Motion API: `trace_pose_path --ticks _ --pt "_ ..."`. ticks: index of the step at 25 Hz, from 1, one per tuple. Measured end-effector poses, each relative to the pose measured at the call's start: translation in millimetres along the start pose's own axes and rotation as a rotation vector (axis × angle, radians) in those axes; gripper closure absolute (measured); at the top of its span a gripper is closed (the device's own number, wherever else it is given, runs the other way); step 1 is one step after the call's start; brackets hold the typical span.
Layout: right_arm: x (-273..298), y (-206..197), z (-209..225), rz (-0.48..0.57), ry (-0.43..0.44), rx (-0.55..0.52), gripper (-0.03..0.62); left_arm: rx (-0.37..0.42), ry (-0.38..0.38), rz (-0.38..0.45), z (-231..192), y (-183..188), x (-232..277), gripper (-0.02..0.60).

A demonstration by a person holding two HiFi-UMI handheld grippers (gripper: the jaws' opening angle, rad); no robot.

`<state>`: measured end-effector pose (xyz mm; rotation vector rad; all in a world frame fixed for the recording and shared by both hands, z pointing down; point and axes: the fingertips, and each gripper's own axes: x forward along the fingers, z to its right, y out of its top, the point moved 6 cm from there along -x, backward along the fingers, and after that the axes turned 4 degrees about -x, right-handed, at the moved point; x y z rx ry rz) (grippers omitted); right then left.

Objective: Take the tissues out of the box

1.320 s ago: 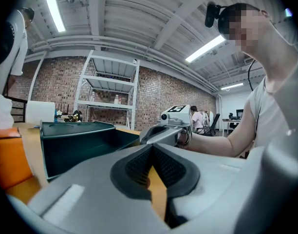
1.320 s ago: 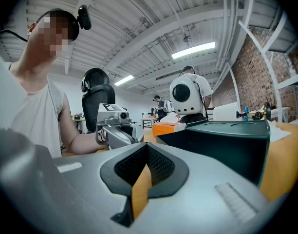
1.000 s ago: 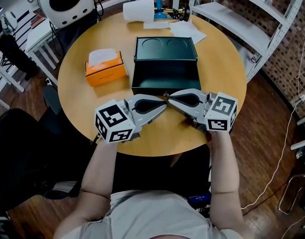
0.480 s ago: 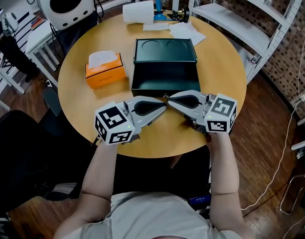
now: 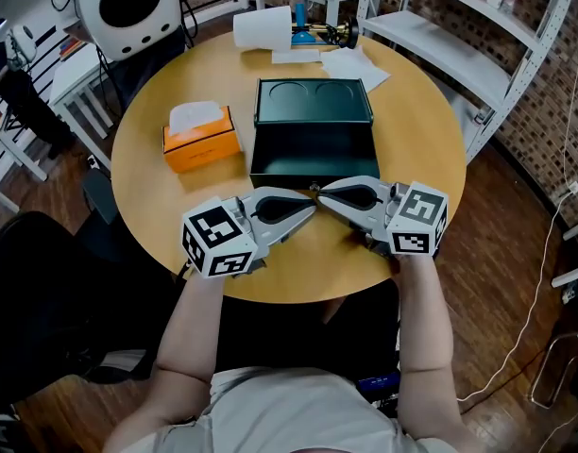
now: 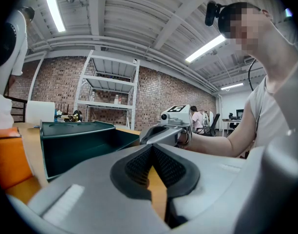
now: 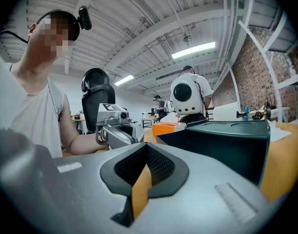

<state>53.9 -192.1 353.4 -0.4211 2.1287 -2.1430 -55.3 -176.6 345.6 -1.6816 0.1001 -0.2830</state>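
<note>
The left gripper (image 5: 309, 202) has its jaws pressed together on nothing, and the right gripper (image 5: 324, 192) is likewise closed and empty. The dark green box (image 5: 313, 151) sits just beyond both tips.

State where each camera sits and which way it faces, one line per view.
Head view: on the person's head, facing steeply down at the round table, green box and orange tissue box; both forearms, left gripper and right gripper show.
Left gripper view: on the left gripper, facing along its shut jaws at the right gripper and forearm.
Right gripper view: on the right gripper, facing the left gripper and forearm.
Shared: they face each other; both show the green box.
</note>
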Motion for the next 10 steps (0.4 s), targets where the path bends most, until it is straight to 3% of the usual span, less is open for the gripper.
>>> trace_pose_path --ticks 10 --pt "0.2 0.5 0.3 -0.002 -0.001 -0.002 0.593 0.0 0.001 -0.001 -0.4 0.6 -0.3 0.58"
